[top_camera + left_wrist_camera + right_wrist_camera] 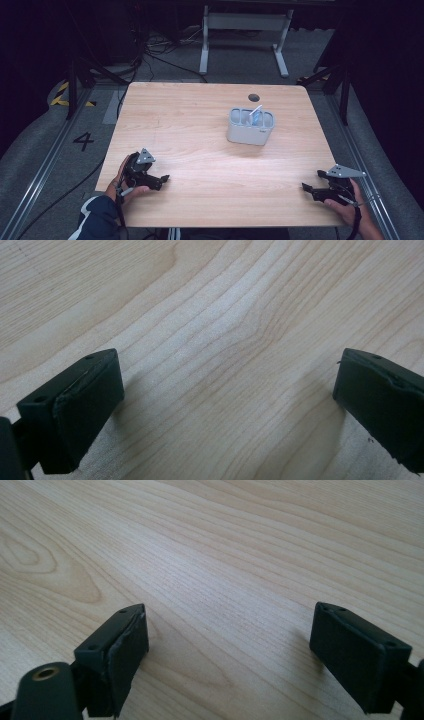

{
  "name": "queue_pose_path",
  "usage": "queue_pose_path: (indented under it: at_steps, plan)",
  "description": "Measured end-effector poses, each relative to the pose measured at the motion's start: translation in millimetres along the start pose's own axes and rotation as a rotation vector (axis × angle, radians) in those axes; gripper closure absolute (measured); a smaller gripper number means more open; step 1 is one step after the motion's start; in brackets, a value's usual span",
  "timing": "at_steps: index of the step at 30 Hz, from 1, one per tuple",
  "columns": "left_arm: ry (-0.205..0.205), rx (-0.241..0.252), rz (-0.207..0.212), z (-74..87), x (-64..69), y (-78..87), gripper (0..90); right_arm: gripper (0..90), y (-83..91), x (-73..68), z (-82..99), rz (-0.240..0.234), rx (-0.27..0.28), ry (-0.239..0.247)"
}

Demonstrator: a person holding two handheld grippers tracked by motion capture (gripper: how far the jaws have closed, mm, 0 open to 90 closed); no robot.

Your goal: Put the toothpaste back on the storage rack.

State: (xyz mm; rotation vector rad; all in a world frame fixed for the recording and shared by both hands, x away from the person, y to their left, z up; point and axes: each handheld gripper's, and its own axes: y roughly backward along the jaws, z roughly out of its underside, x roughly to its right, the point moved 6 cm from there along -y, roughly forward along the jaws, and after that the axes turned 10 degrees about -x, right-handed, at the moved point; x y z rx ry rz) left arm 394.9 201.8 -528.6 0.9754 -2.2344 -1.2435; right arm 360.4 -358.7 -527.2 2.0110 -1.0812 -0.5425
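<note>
Your left gripper (162,178) and right gripper (311,182) both rest wide apart-jawed and empty on the pale wooden table (200,150). The grey compartmented plastic caddy (250,127), holding a white-and-blue item (255,114), stands well beyond both, nearer your right gripper.

Two tools are being held, one at the near left (162,178) and one at the near right (311,181). One grey compartmented holder (250,132) is being carried by the one desk (190,125), with one white-and-blue item (255,114) being kept inside.

Pale wooden table (200,130); grey compartmented holder (250,131) standing right of centre.
</note>
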Motion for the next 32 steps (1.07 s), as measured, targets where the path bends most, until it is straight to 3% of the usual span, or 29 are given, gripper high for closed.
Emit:
queue_pose_path:
  at_steps: [5,28,32]
  plan:
    - [-0.016,-0.002,-0.004,-0.7,-1.3,0.0,0.2,16.1,0.2,-0.1,0.3,0.002,0.000,-0.003]
    - [-0.015,-0.002,-0.005,-0.9,-1.4,-0.1,0.2,16.1,0.3,0.1,0.4,0.002,-0.001,-0.002]
    - [0.000,0.000,-0.005,-0.7,-0.2,-0.3,0.2,16.1,0.4,0.1,0.5,0.003,-0.001,-0.003]
